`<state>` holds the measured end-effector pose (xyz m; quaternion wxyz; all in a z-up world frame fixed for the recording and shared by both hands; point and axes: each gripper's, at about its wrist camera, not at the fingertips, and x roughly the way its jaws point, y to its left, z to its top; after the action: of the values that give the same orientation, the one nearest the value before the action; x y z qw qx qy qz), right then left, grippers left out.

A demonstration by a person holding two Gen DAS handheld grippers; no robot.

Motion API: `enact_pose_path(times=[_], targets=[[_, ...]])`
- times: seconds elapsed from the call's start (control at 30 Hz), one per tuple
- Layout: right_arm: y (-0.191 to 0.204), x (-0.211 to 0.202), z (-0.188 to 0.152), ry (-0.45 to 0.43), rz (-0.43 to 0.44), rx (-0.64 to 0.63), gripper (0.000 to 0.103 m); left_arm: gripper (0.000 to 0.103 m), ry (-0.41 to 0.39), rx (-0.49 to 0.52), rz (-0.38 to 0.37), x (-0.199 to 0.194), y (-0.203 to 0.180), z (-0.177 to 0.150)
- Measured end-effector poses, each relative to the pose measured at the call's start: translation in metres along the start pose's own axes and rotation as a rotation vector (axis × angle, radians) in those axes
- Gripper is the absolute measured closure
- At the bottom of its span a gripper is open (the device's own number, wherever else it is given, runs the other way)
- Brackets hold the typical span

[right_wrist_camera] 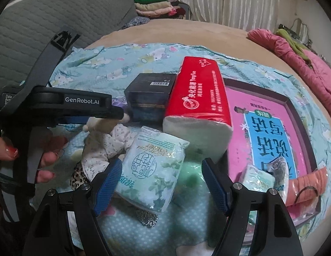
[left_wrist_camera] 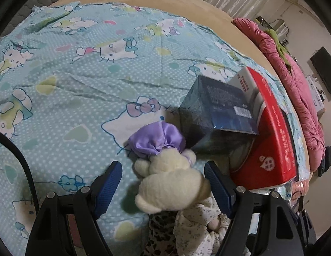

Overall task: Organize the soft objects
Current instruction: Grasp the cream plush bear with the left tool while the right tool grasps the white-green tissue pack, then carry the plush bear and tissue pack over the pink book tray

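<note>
A cream plush doll [left_wrist_camera: 165,183] with a purple satin cap [left_wrist_camera: 157,138] and flowered clothes lies on the blue Hello Kitty sheet [left_wrist_camera: 80,81]. My left gripper [left_wrist_camera: 163,183] is open, its blue pads on either side of the doll's body. In the right wrist view the doll [right_wrist_camera: 105,140] lies under the left gripper's black body [right_wrist_camera: 65,104]. My right gripper [right_wrist_camera: 160,181] is open around a green-printed tissue pack [right_wrist_camera: 152,166], with gaps at both pads.
A dark blue box [left_wrist_camera: 218,108] and a red tissue pack [left_wrist_camera: 270,136] sit right of the doll. A pink book [right_wrist_camera: 268,128] lies in a dark tray [right_wrist_camera: 298,115] with a small tissue pack [right_wrist_camera: 259,179]. A pink quilt [right_wrist_camera: 304,57] lies at the bed's far right.
</note>
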<state>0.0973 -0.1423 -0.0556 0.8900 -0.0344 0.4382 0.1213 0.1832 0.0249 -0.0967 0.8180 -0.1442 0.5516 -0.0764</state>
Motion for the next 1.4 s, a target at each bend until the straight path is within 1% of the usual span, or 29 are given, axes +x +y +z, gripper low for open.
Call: enact_pose_path(times=[0.27, 0.3, 0.33, 0.37, 0.43, 0.53, 0.67, 0.83, 1.1, 1.4], targets=[[0.007, 0.011, 0.004, 0.002, 0.022, -0.015, 0.025, 0.024, -0.013, -0.002, -0.021, 0.004, 0.004, 0.0], [0.008, 0.013, 0.004, 0.001, 0.019, -0.021, 0.027, 0.025, -0.015, -0.002, -0.021, 0.005, 0.005, 0.0], [0.009, 0.014, 0.003, 0.003, 0.014, -0.029, 0.033, 0.025, -0.016, -0.003, -0.024, 0.005, 0.005, 0.0], [0.01, 0.015, 0.003, 0.002, 0.014, -0.031, 0.036, 0.025, -0.017, -0.004, -0.028, 0.005, 0.006, 0.0], [0.008, 0.014, 0.002, -0.008, 0.022, -0.03, 0.041, 0.031, -0.022, -0.01, -0.039, 0.004, 0.007, 0.0], [0.005, 0.01, 0.0, -0.021, 0.029, -0.03, 0.044, 0.037, -0.02, -0.015, -0.07, 0.005, 0.008, -0.001], [0.003, 0.004, -0.002, -0.028, 0.035, -0.027, 0.045, 0.041, -0.026, -0.011, -0.078, 0.004, 0.007, -0.001], [0.002, -0.004, -0.002, -0.043, 0.044, -0.028, 0.046, 0.05, -0.048, -0.036, -0.118, -0.003, 0.015, -0.002], [0.001, -0.017, -0.001, -0.075, 0.063, -0.027, 0.046, 0.052, -0.097, -0.039, -0.101, -0.025, 0.02, -0.006], [-0.001, -0.031, 0.003, -0.106, 0.074, -0.022, 0.046, 0.052, -0.187, 0.007, -0.055, -0.074, 0.012, -0.018]])
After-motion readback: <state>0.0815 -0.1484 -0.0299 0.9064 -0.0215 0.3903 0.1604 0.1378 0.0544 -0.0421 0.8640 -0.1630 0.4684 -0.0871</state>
